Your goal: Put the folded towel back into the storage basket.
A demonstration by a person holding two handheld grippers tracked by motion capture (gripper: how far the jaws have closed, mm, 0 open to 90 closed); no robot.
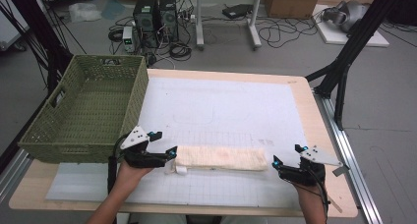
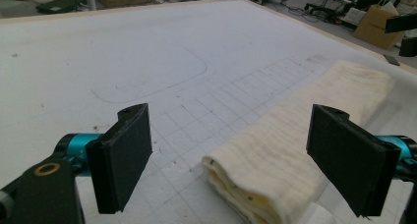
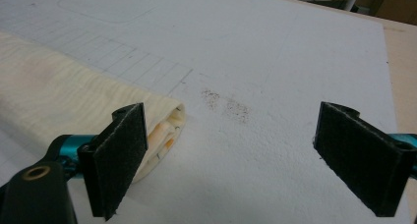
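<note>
On the table (image 1: 324,135) lies a white mat (image 1: 221,106), with a green basket (image 1: 83,111) at its far left. A long folded cream towel (image 1: 219,157) lies near the front edge, between the left gripper (image 1: 164,146) and right gripper (image 1: 286,155). Both jaws stand wide, holding nothing. The left gripper view shows the towel's folded layers (image 2: 275,160); the right gripper view shows a brown smudge (image 3: 226,105).

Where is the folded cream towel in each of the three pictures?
High view: the folded cream towel lies low in the middle, between the two tongs.
Left gripper view: lower right, running up toward the far table edge.
Right gripper view: at the left, its end behind the left jaw.
Shared landmark: the white gridded mat.
</note>
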